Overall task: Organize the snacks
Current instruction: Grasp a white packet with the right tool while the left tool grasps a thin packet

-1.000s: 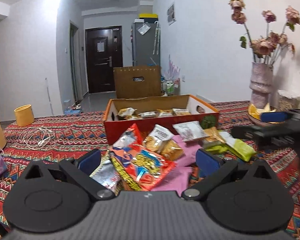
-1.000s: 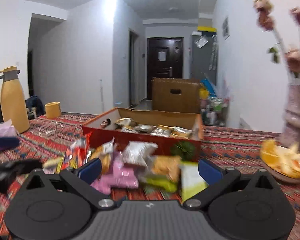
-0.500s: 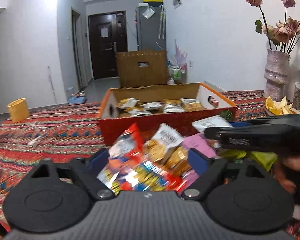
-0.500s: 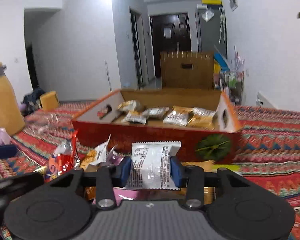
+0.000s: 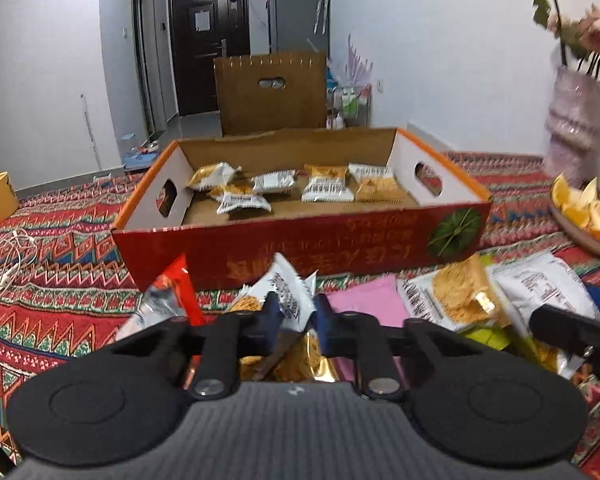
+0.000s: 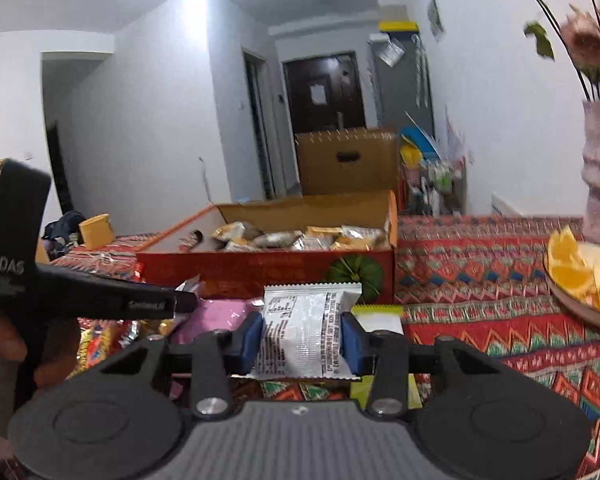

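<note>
Worktop (image 5: 52, 280) under a red patterned cloth, loose snack packets (image 5: 460, 296) nearest the cameras, a red cardboard box (image 5: 300, 240) just beyond them holding several packets (image 5: 328, 188), then a brown crate (image 5: 270, 92) and a dark door (image 5: 208, 44) at the far end of the room. Left tool (image 5: 293, 312) clamped on a white-and-orange packet (image 5: 290, 288) just short of the box; right tool (image 6: 302, 340) clamped on a silver-white packet (image 6: 306, 328), raised, also in front of the box. Both tools point level toward the box; a plate of orange slices (image 6: 580, 272) sits to the right.
</note>
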{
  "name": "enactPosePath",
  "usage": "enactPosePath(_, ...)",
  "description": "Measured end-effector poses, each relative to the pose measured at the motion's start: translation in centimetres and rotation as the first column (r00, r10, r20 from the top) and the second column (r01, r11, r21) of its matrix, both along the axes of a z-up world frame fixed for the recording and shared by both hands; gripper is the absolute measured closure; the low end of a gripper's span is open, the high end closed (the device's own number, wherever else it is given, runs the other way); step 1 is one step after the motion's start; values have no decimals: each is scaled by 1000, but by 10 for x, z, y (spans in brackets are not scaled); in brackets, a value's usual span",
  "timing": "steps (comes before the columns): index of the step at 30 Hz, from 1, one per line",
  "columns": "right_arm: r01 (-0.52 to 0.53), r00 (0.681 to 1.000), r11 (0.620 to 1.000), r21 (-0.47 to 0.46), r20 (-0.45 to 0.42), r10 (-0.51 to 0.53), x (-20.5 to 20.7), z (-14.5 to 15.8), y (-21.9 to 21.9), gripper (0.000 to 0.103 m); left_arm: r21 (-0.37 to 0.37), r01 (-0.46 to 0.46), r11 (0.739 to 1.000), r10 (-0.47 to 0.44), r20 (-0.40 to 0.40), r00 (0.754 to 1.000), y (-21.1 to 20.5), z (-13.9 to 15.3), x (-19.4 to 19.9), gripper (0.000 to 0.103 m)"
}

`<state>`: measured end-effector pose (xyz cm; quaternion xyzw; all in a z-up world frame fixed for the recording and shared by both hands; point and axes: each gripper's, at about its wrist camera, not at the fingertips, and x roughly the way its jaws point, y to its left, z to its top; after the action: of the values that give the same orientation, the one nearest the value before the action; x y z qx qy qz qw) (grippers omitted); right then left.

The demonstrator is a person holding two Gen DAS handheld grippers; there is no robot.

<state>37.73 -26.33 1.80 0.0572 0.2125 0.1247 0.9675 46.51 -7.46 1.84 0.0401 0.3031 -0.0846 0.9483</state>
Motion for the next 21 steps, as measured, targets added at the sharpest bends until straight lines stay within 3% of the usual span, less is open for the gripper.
enactPosePath(5,7,1000,1000,-21,-16,-7,0,-1,1,62,-85,21,996,-21,2,1000,8,19,-20,97)
enactPosePath(10,11,1000,998,-54,-14,-11,-1,-3,6,62,-93,-2,996,2,3,1000,15,31,-52,101)
enactPosePath(15,5,1000,994,-107,11,-4,-4,-3,14,62,-180,8,984,4,62,998,38,48,-110,101)
enactPosePath(21,6,1000,990,-141,17,-3,-11,-1,24,62,-233,-14,972,32,71,997,72,57,-174,101)
